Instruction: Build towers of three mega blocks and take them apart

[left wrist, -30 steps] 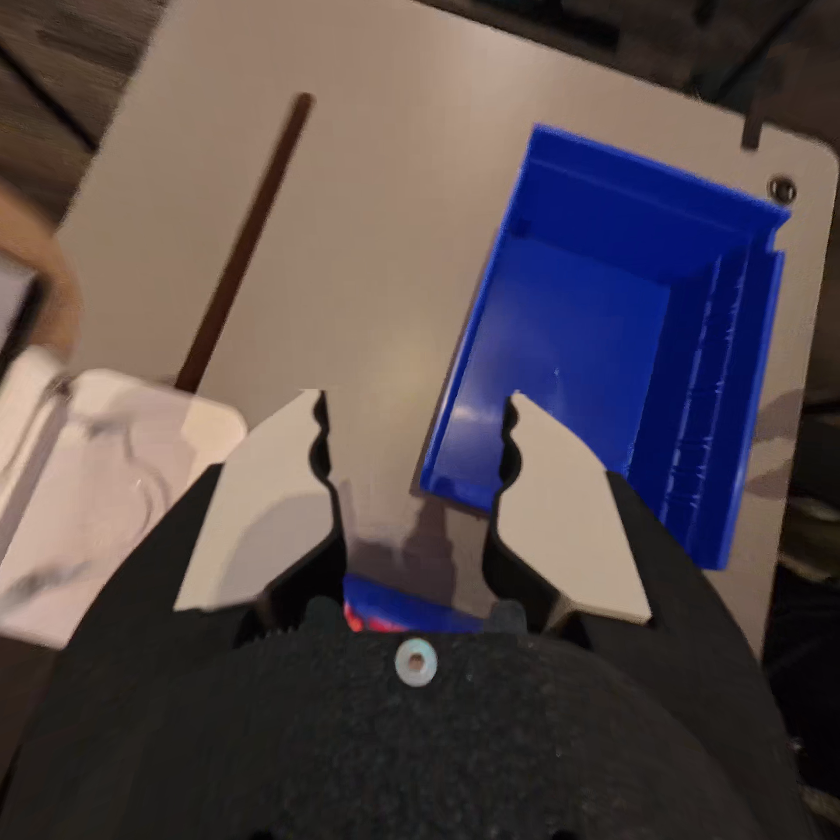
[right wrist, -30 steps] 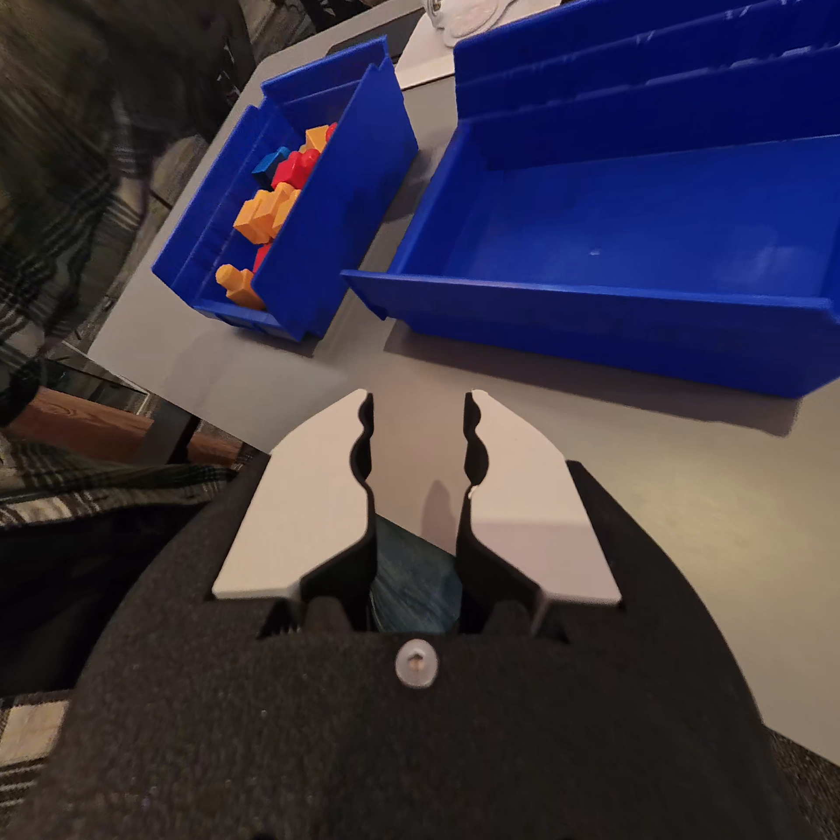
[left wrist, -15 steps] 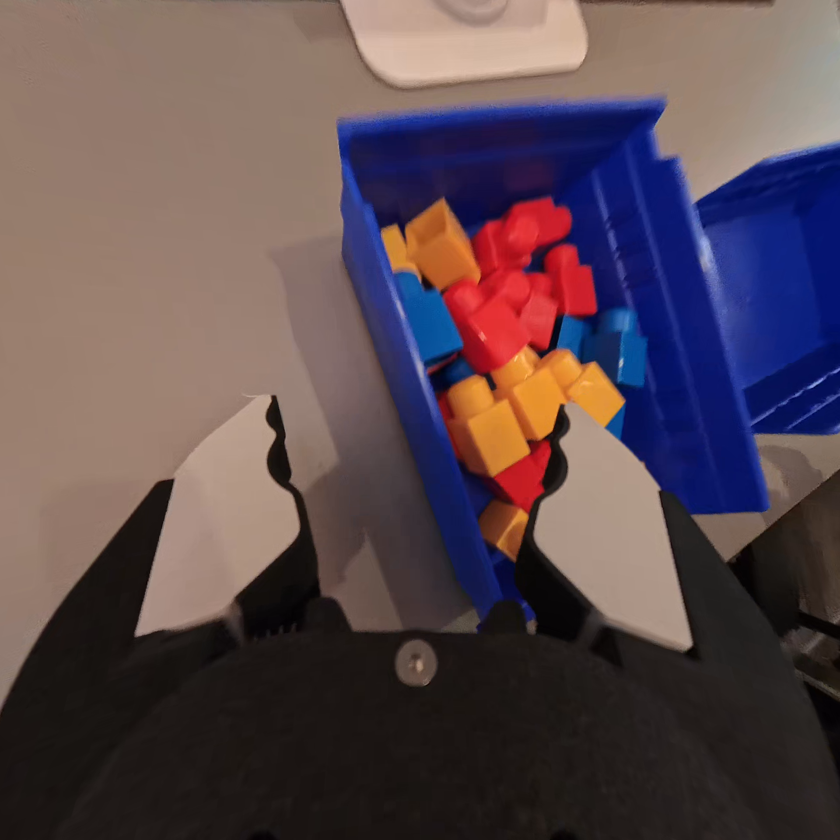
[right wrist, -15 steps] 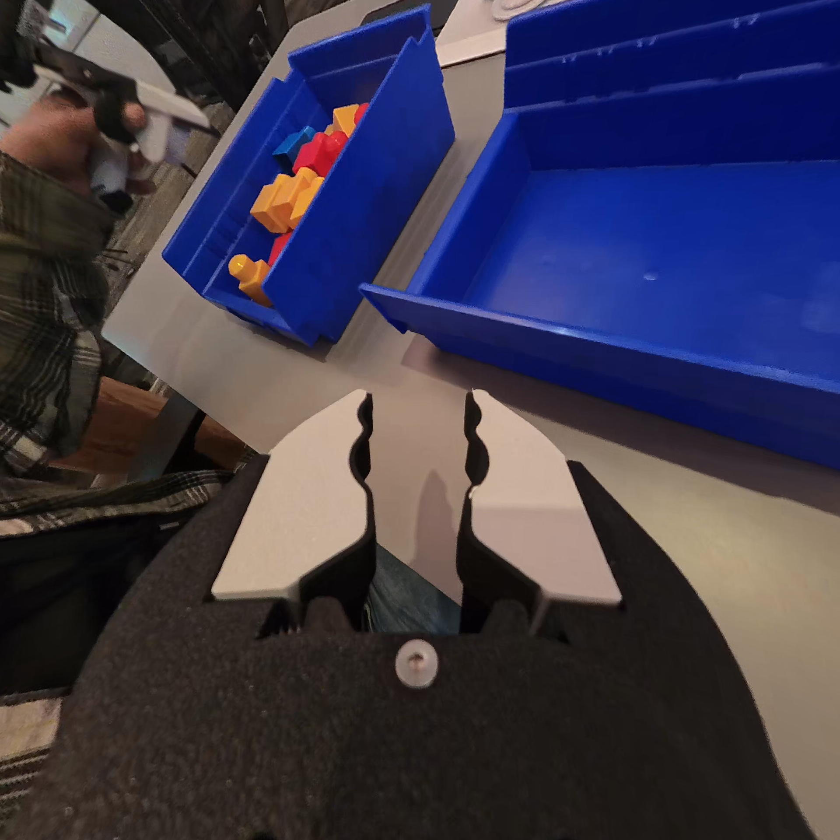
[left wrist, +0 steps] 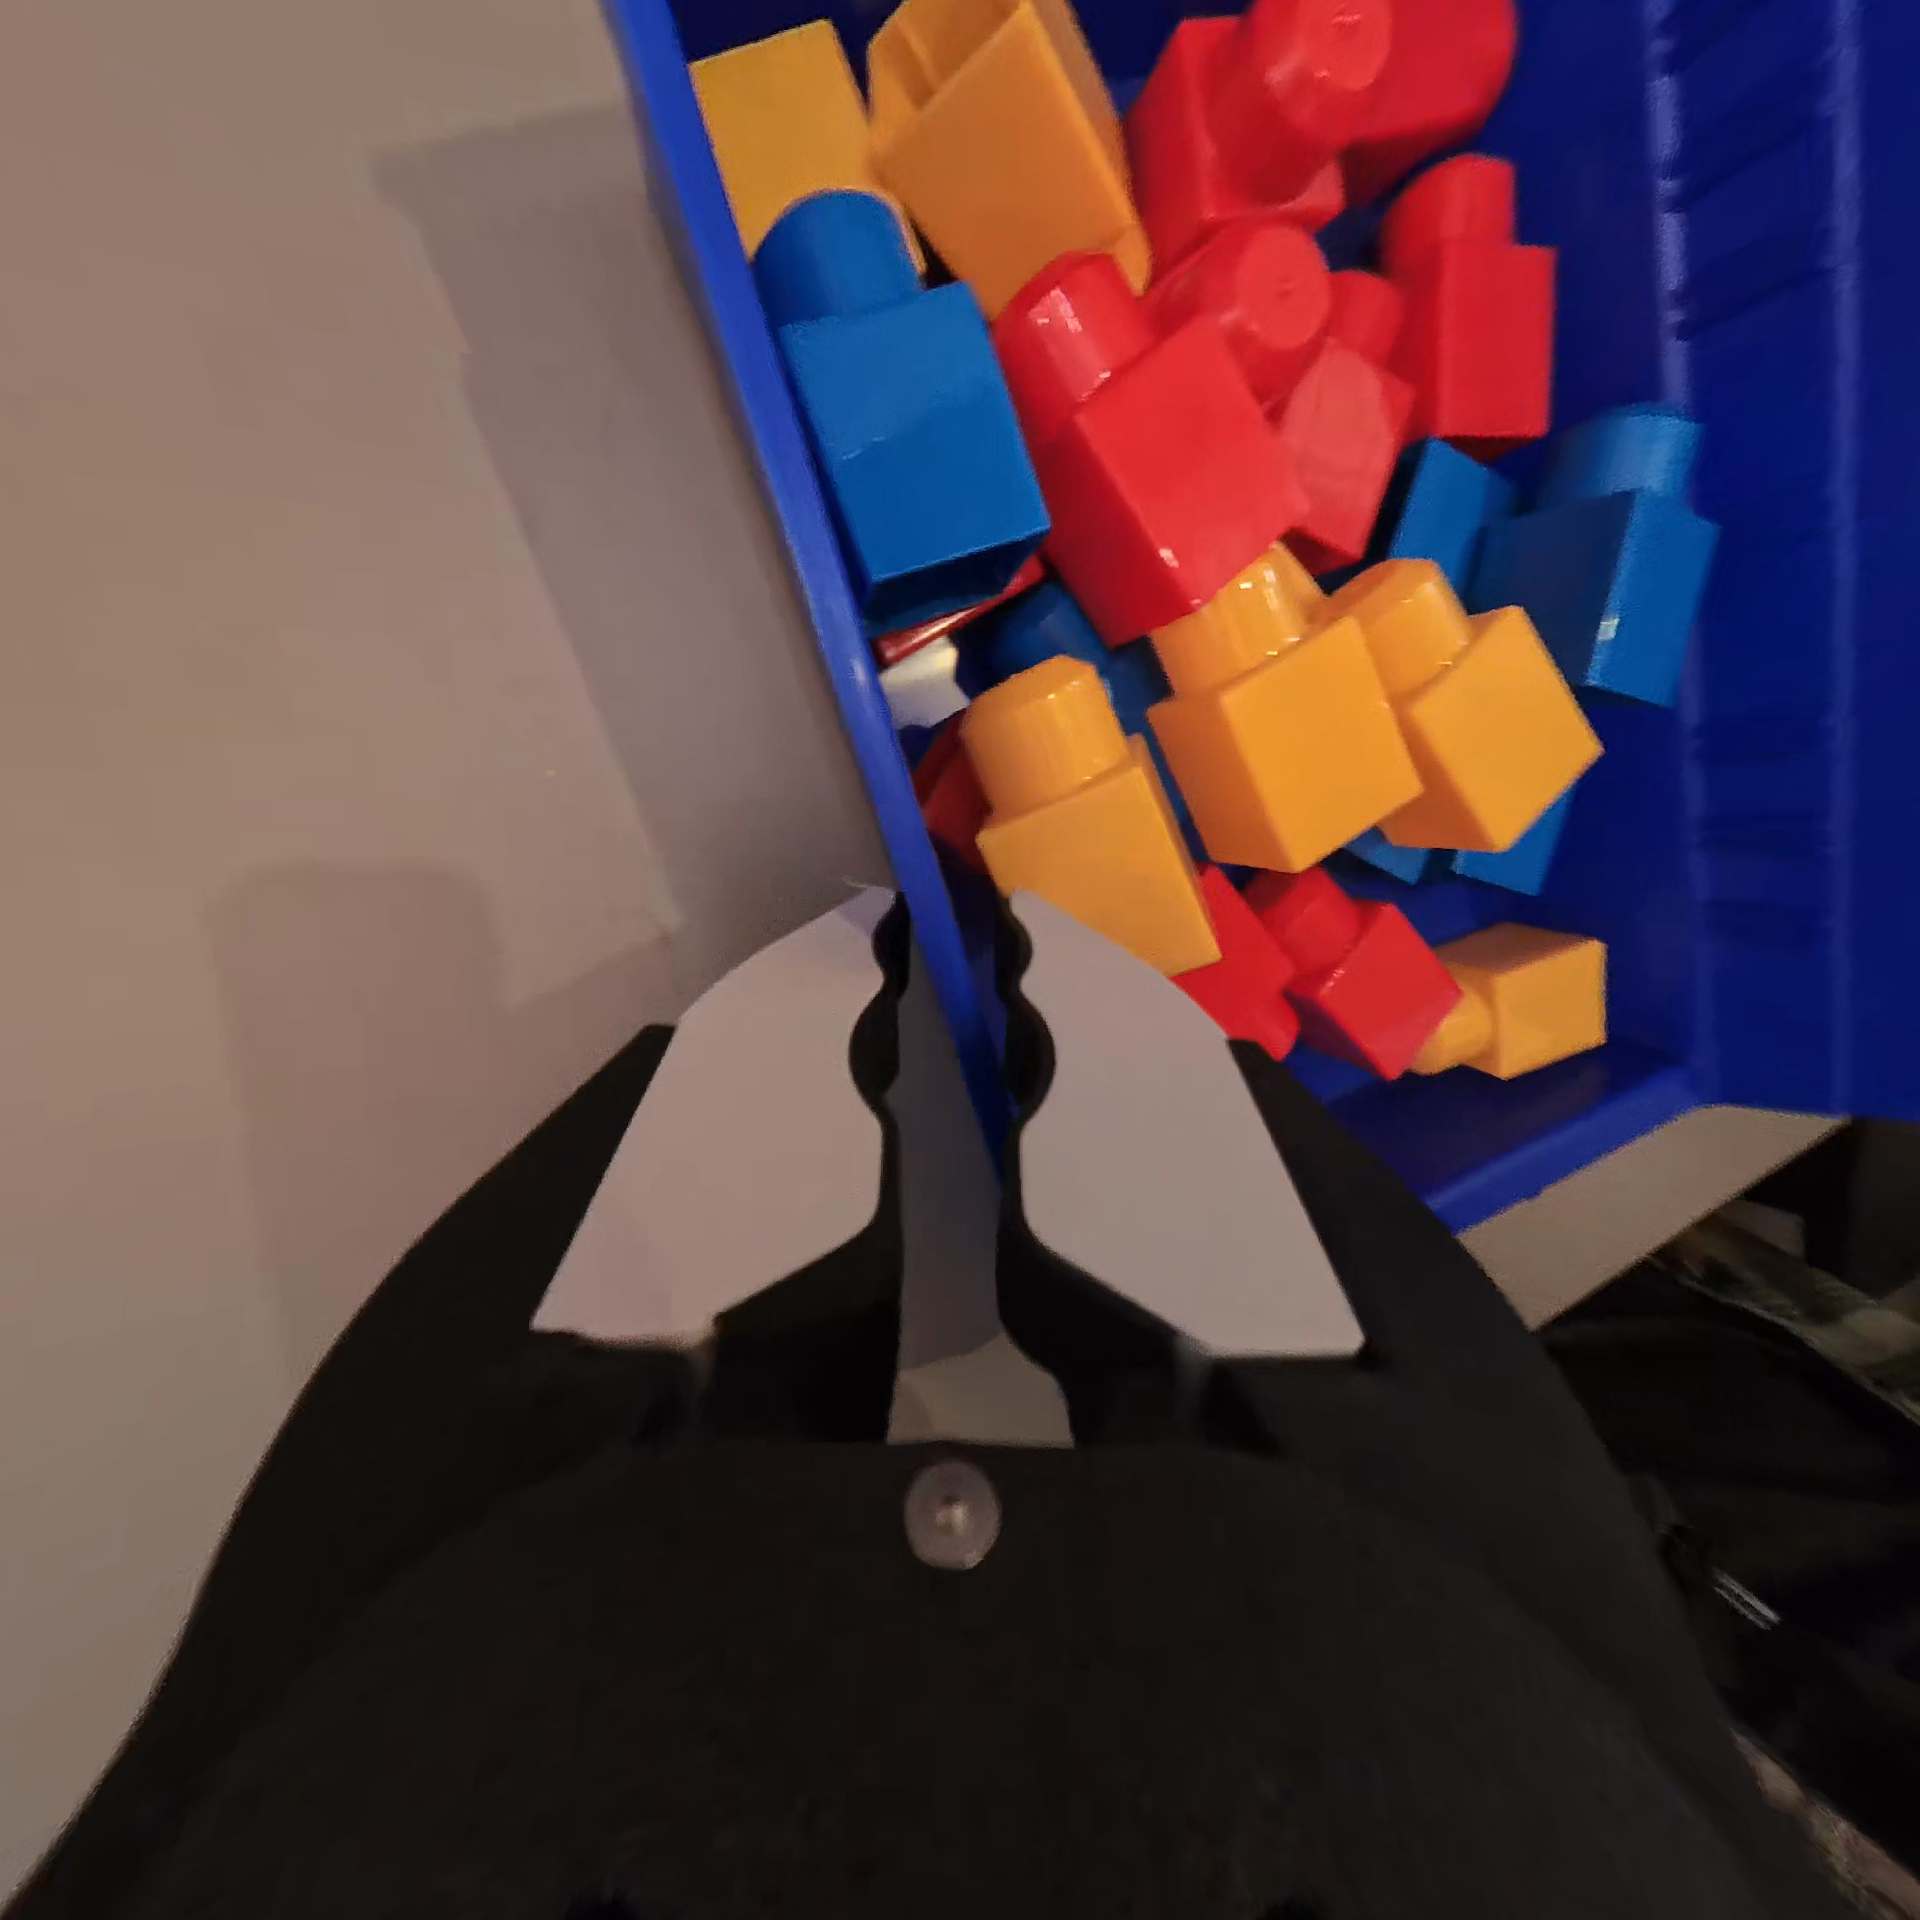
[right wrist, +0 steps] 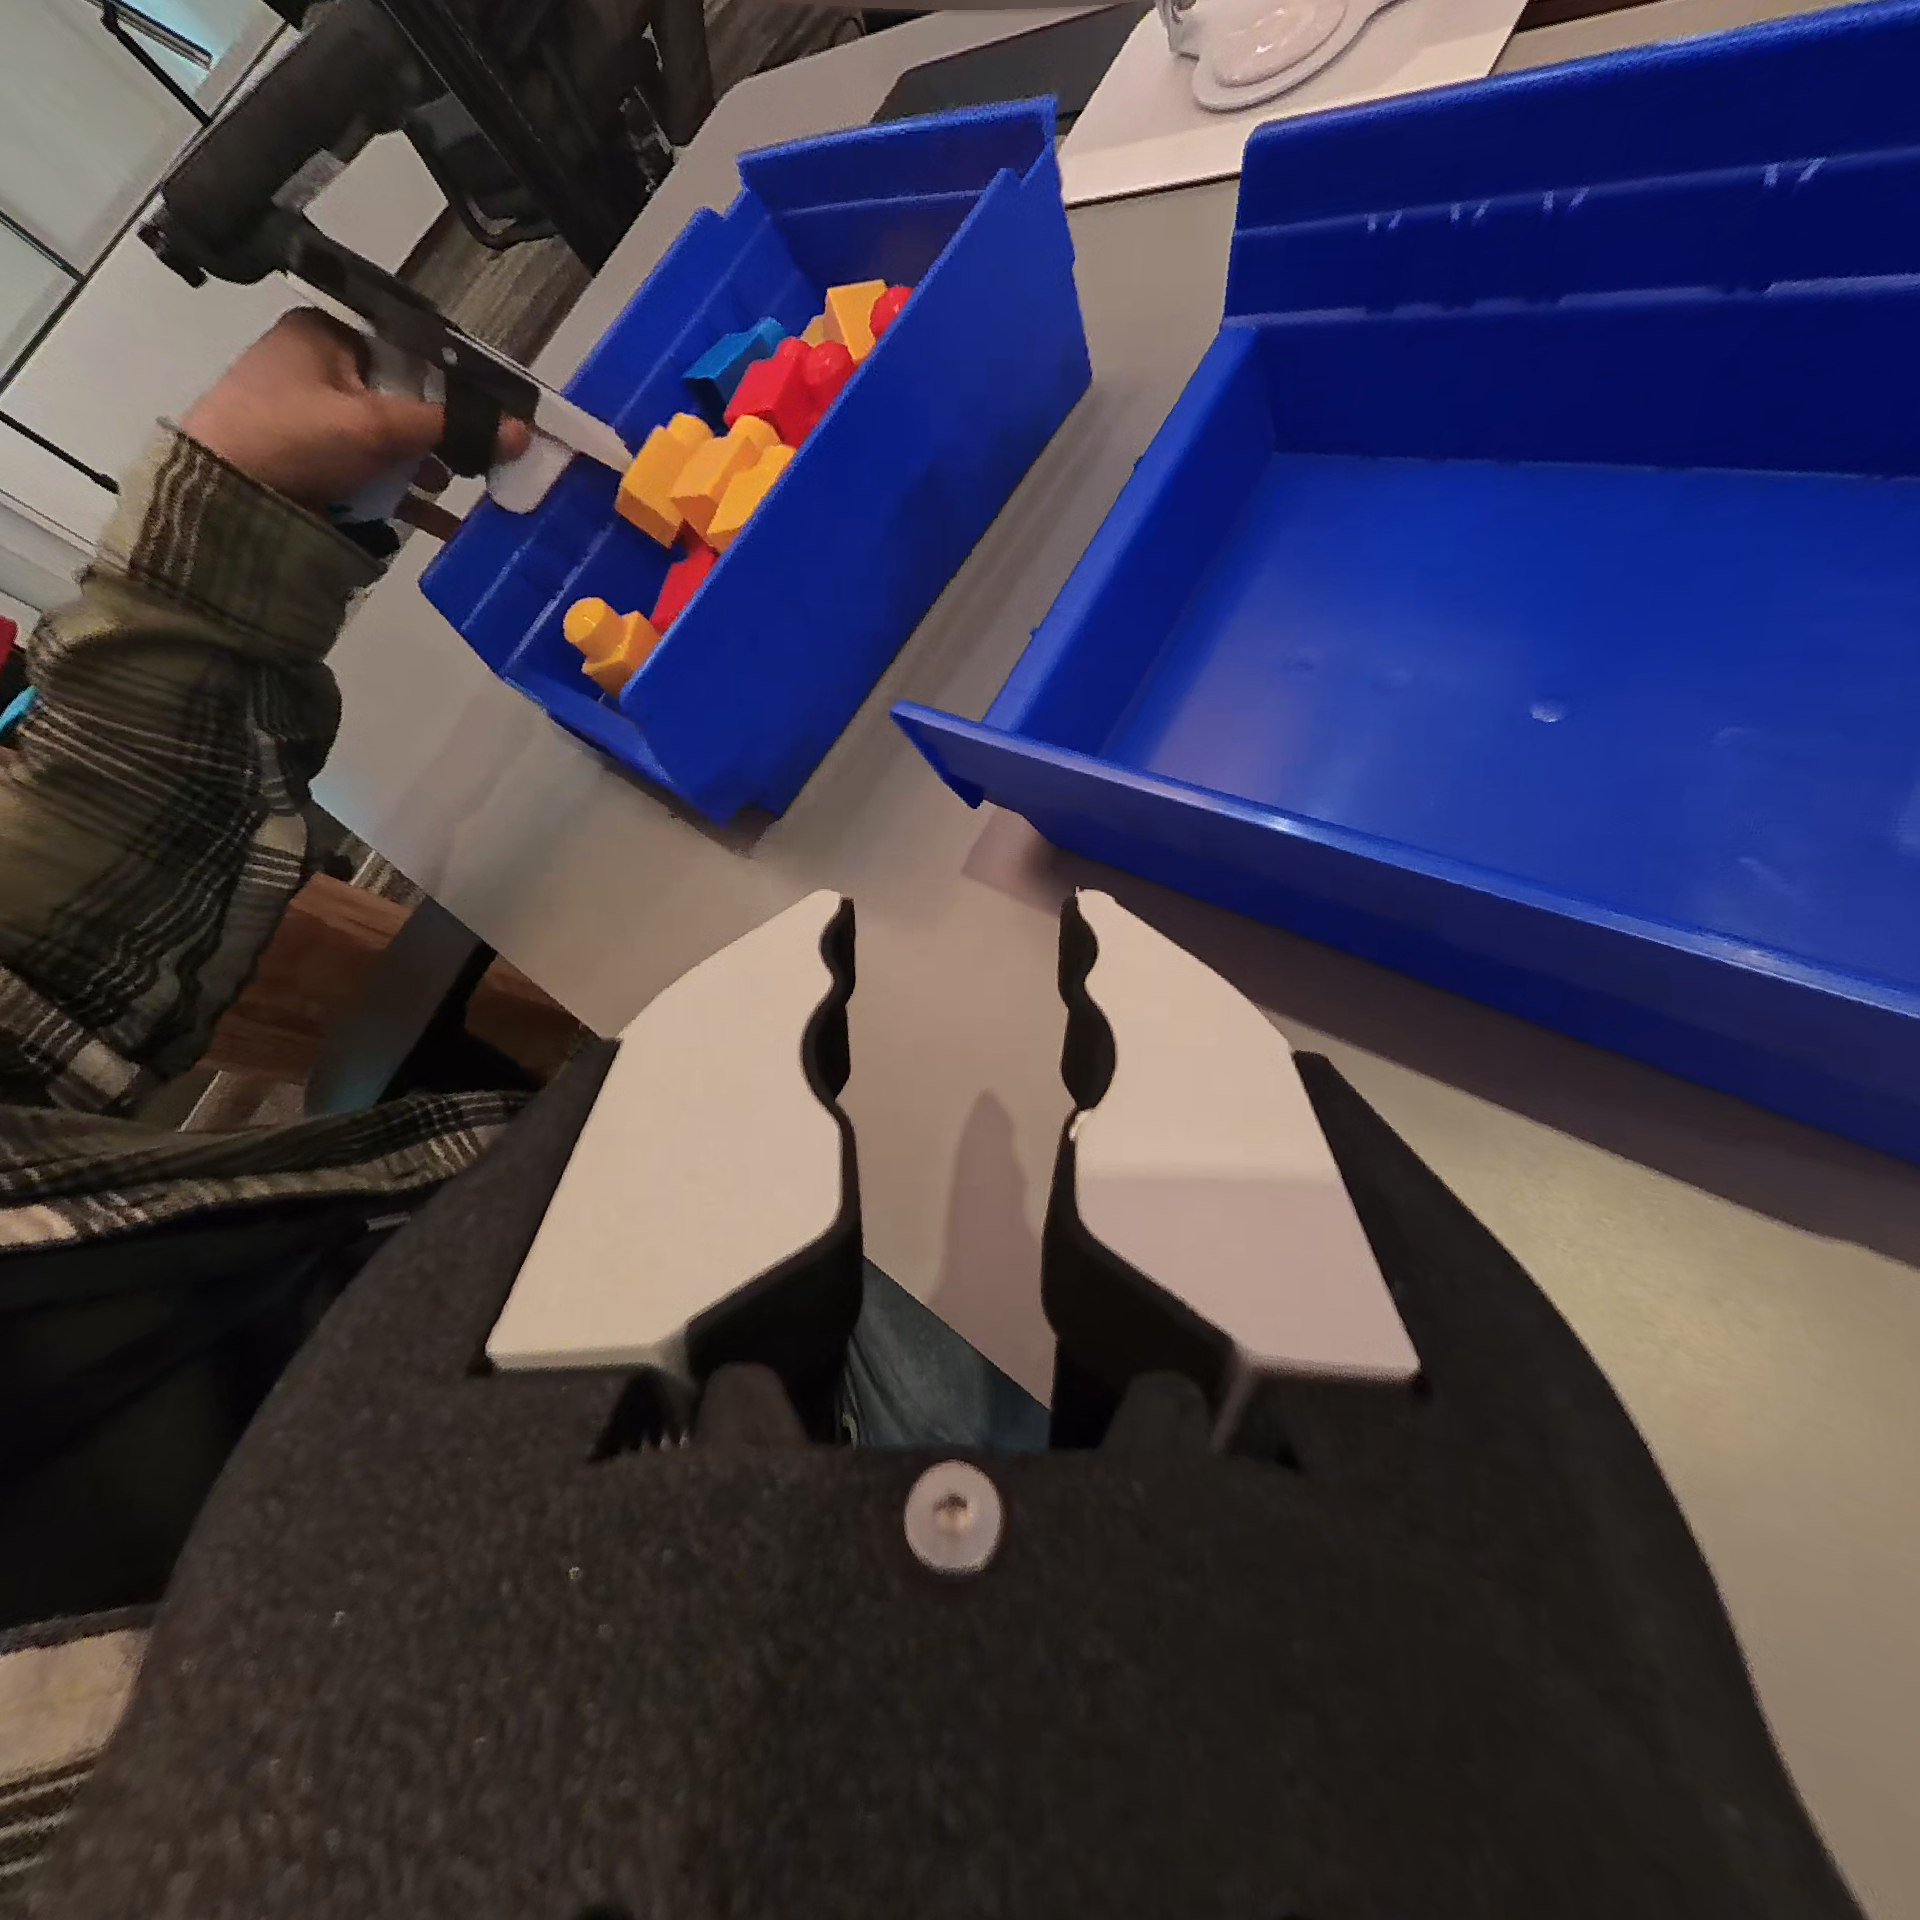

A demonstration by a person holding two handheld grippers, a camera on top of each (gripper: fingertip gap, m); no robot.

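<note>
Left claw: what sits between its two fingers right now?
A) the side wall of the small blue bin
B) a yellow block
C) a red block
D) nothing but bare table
A: in the left wrist view the left claw straddles the near side wall of the small blue bin, one finger outside and one inside beside the blocks.

Left hand-held gripper swung over the small bin — fingers now nearly closed astride its wall

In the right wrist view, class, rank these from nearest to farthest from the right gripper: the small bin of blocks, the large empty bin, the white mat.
From the right gripper:
1. Large empty bin, right, nearest.
2. Small bin of blocks, ahead-left.
3. White mat, far end.
</note>
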